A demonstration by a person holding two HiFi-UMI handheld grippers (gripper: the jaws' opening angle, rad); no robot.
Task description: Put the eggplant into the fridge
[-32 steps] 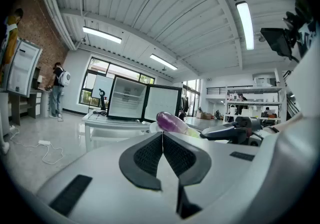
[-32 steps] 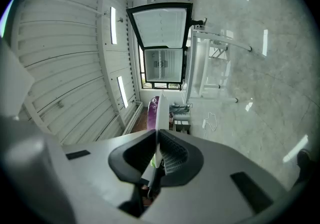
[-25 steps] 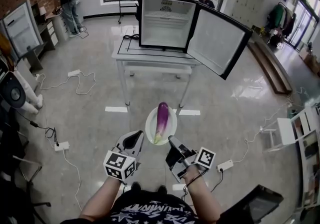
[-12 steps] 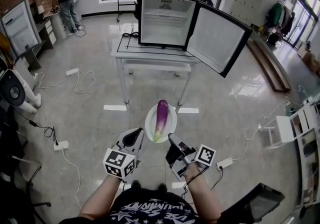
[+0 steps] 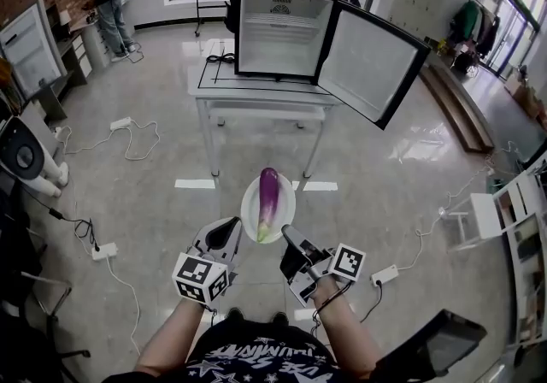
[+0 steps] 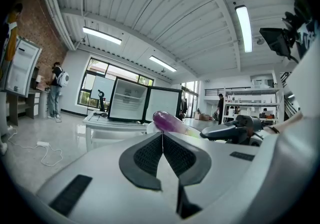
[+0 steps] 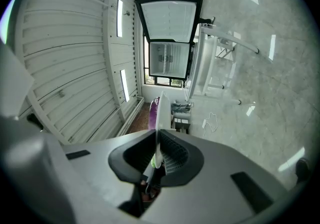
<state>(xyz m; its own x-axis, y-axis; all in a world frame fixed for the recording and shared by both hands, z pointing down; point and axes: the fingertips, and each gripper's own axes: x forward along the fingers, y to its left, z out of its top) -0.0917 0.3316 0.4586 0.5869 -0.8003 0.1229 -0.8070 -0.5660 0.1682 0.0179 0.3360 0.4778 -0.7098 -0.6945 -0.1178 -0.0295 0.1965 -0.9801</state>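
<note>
Floor (image 5: 154, 202) wide before fridge (image 5: 282, 35); right hand-held gripper (image 5: 286, 238) pinches plate (image 5: 249, 212) rim.

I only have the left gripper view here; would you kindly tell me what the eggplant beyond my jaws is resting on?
Observer: The eggplant lies lengthwise on a white plate that is held in the air above the floor.
Operator: Thank you. What is holding that plate?
Observer: The right gripper; its jaws are shut on the plate's near rim.
Operator: Are there cables on the floor toward the fridge?
Observer: In the head view, cables lie off to the left and right. Straight ahead, before the table that bears the fridge, only white tape marks show.
</note>
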